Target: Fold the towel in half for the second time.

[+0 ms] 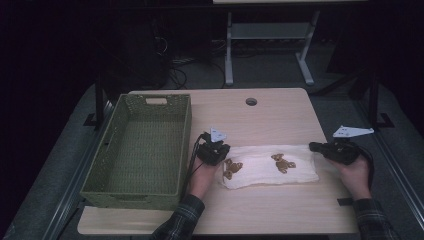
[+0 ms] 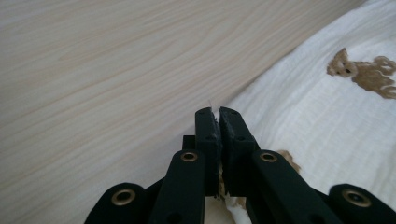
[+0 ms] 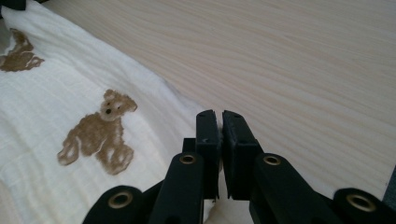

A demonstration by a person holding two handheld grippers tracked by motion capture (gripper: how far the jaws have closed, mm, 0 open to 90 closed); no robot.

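- The white cloth (image 1: 270, 165) with brown bear prints lies flat on the near middle of the wooden table (image 1: 280, 115), stretched lengthwise between your two hands, just right of the basket.
- Two bear prints show on it from above: one near its left end (image 1: 232, 169), one near its middle (image 1: 283, 163).
- Your left gripper (image 1: 214, 152) sits at the cloth's left end. In the left gripper view (image 2: 217, 116) its jaws are pressed together, and a bit of white fabric shows between them lower down, so it is pinching the cloth's edge.
- In that same view the cloth (image 2: 327, 116) spreads off to the right of the jaws, bare table wood to the left.
- Your right gripper (image 1: 320, 148) sits at the cloth's right end. In the right gripper view (image 3: 218, 117) its jaws are also drawn together with only a thin slit between the tips; white fabric shows at their base, so it appears to be pinching that edge too.
- In that view a bear print (image 3: 100, 133) lies on the cloth just left of the jaws.
- The green woven basket (image 1: 115, 192) stands on the table's left part, just beside your left hand (image 1: 200, 177).
- Your right hand (image 1: 356, 172) rests at the table's right edge; both sleeves are plaid.
- A round hole (image 1: 251, 101) sits in the tabletop near the far edge, well apart from the cloth.
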